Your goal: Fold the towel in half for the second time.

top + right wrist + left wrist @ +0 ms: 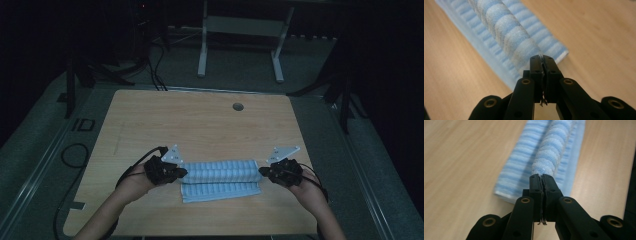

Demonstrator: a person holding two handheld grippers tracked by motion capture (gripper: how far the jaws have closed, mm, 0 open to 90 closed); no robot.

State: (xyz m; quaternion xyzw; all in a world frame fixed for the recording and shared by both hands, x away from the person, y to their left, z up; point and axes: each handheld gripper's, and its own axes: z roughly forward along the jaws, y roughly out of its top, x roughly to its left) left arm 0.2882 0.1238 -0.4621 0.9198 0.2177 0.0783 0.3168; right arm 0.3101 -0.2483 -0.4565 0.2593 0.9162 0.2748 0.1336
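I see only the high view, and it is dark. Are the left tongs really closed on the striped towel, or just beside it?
Observer: Closed. In the left gripper view the left tongs pinch the raised fold of the towel.
Operator: And the right tongs?
Observer: Same. The right tongs are shut on the fold's other end.
Operator: Is the whole towel lifted?
Observer: No. A flat layer lies on the table beneath the raised fold.

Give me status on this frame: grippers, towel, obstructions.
Left gripper shut on towel, left end. Right gripper shut on its right end. Towel's upper fold pinched up in a ridge, lower layers flat on table. Nothing in the way.
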